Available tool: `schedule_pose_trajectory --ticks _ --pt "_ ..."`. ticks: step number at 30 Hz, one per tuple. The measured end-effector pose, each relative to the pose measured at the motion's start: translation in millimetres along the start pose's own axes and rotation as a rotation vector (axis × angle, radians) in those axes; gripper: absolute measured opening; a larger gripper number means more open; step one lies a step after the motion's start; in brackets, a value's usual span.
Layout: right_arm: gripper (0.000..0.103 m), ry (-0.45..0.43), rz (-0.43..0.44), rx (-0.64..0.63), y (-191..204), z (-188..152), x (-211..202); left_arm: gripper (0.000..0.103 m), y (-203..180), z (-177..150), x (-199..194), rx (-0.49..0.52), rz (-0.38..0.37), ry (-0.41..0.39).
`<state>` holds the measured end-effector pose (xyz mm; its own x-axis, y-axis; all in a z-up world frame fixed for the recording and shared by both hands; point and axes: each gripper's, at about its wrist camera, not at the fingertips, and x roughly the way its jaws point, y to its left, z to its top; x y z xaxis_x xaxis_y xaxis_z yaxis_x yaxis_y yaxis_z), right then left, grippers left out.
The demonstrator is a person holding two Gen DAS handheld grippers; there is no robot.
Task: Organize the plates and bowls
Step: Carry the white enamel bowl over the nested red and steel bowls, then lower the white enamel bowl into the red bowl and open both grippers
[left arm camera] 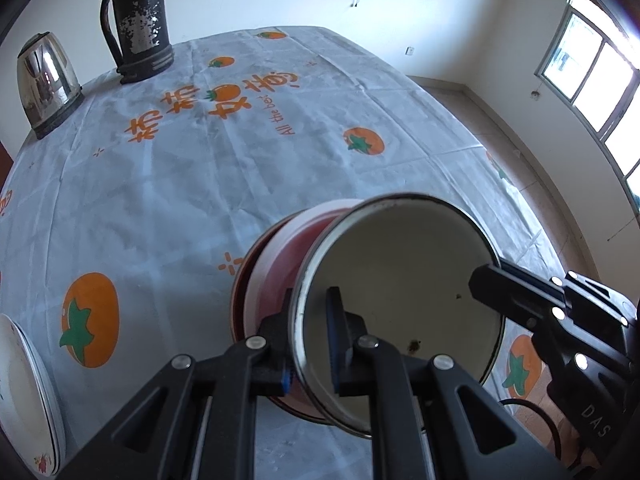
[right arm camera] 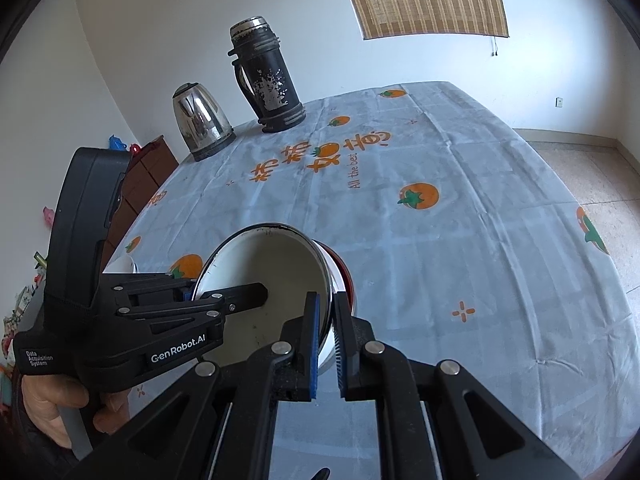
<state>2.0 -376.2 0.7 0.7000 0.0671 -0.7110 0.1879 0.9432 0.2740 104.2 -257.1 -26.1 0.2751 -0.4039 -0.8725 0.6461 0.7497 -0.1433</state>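
Both my grippers are clamped on one enamel bowl, white inside with a dark metal rim, tilted so its mouth faces my cameras. My left gripper pinches the rim on the bowl's left side, one finger outside the wall, the blue-padded finger inside. My right gripper pinches the rim on the opposite side, blue pad inside, ridged pad outside. Both sets of jaws are nearly closed, with only the thin wall between them.

Inside the bowl: nothing but a few small dark specks or chips on the white enamel. Outer wall is red with a white band. Behind or under it a second red rim shows, apparently another bowl or dish that the enamel bowl sits partly in; cannot tell if they touch all round. The bowl is over the near-right part of the table, close to its edge.

The table wears a pale cloth printed with orange persimmons and orange lettering. At the left edge of the left wrist view a stack of white plates lies on the cloth, well apart from the bowl; small red-green print on the rim; nothing on the top plate that I can see.

Far corner: steel kettle, lid on, and just beside it a tall black flask with worn paint, lid on. Contents of both hidden.

A hand grips the left gripper's handle in the right wrist view.
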Motion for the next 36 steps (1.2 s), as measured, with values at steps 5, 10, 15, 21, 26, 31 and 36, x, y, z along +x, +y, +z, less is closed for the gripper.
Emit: schedule_pose_trajectory --ticks 5,10,15,21,26,31,36 --pt "0.008 0.049 0.007 -0.004 -0.5 7.9 8.7 0.010 0.5 3.3 -1.4 0.010 0.034 -0.004" --pt "0.008 0.067 -0.017 -0.029 2.5 10.1 11.3 0.010 -2.9 3.2 -1.8 0.010 0.056 0.000" --pt "0.008 0.092 -0.044 -0.080 9.0 9.6 9.4 0.011 -11.3 0.1 -4.6 0.040 0.101 0.001" --pt "0.008 0.134 -0.049 -0.070 4.3 12.0 25.7 0.023 -16.2 4.4 -3.8 0.037 0.164 -0.016" --pt "0.008 0.146 -0.062 -0.099 6.9 10.6 31.8 0.037 -10.6 4.7 -6.9 0.004 0.079 -0.012" --pt "0.009 0.160 -0.107 -0.138 12.7 9.8 35.5 0.046 -8.7 7.5 -8.6 -0.014 0.025 0.000" --pt "0.009 0.170 -0.115 -0.141 11.5 10.8 38.1 0.046 -4.3 9.9 -14.2 -0.009 -0.029 0.004"
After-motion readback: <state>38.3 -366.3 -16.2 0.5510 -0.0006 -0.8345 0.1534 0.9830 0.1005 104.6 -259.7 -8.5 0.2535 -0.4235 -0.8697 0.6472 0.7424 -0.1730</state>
